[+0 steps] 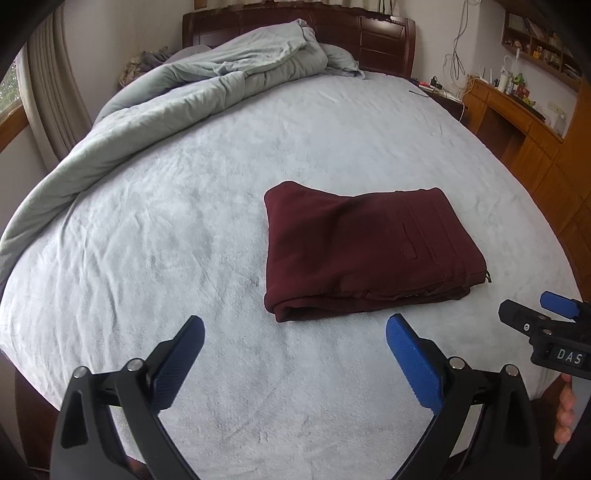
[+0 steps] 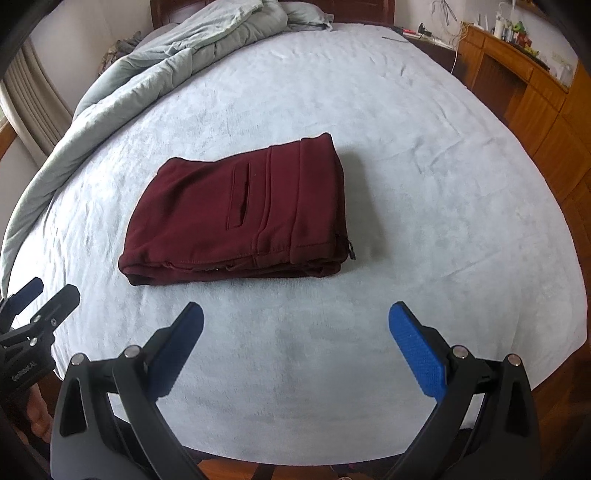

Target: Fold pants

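Note:
The dark red pants (image 1: 365, 251) lie folded into a compact rectangle on the light blue bed sheet (image 1: 221, 221), a back pocket facing up. They also show in the right wrist view (image 2: 243, 214). My left gripper (image 1: 295, 325) is open and empty, held above the sheet just short of the pants' near edge. My right gripper (image 2: 295, 314) is open and empty, also short of the near edge. Each gripper shows at the edge of the other's view, the right one (image 1: 546, 325) and the left one (image 2: 33, 306).
A crumpled grey-green duvet (image 1: 177, 99) lies along the bed's left and far side. A dark wooden headboard (image 1: 369, 33) stands behind. A wooden desk and cabinets (image 1: 524, 122) with clutter stand to the right of the bed.

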`<move>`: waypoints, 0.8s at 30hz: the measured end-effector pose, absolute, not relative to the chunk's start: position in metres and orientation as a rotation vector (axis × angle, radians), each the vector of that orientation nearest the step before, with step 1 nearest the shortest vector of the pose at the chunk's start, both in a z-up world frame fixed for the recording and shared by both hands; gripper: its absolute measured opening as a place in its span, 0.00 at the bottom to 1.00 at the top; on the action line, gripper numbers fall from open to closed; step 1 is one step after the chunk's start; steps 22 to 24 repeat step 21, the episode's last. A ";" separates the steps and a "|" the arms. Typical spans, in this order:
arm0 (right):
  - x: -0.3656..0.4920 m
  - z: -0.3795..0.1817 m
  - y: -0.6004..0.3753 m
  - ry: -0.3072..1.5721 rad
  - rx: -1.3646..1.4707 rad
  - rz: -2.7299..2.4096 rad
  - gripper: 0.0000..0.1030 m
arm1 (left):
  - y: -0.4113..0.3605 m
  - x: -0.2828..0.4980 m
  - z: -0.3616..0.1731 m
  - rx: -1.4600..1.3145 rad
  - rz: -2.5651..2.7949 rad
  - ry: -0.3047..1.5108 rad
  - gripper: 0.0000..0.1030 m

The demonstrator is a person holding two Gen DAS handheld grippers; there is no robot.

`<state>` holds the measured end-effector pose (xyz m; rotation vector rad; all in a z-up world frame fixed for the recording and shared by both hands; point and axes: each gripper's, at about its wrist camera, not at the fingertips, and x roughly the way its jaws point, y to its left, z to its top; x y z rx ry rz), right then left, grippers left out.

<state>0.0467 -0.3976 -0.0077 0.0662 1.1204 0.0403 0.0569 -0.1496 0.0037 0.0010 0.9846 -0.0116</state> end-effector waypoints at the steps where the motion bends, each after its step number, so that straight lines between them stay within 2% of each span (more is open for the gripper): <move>1: 0.047 -0.008 -0.397 1.121 0.063 0.039 0.97 | -0.150 0.057 0.004 0.004 -0.011 0.985 0.96; 24: 0.047 -0.018 -0.390 1.142 0.058 0.039 0.97 | -0.146 0.062 -0.003 0.002 -0.015 1.005 0.96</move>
